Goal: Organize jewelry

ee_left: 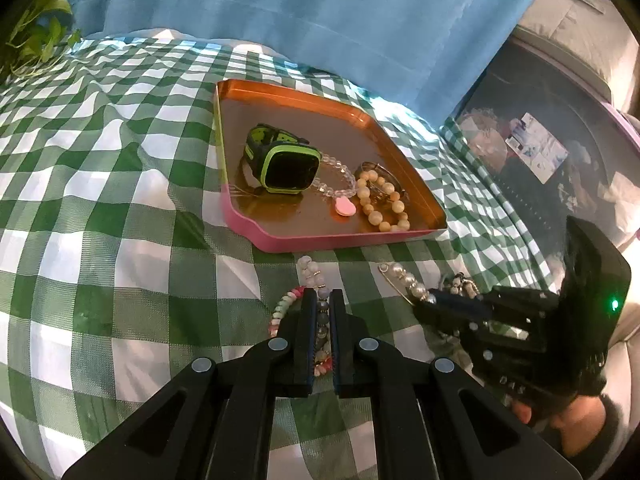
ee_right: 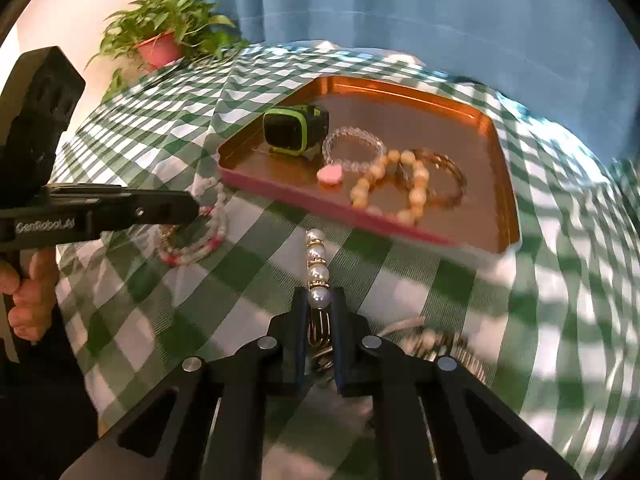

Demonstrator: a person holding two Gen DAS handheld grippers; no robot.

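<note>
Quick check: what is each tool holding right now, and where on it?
Left tool is shut on the pink beaded bracelet, pinching one side of its loop. Right tool is shut on the pearl pin, at its wire end.

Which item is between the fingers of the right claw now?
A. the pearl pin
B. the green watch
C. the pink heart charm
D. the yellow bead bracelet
A: in the right wrist view the right claw is closed around the pearl pin, while the other three items lie in the tray.
</note>
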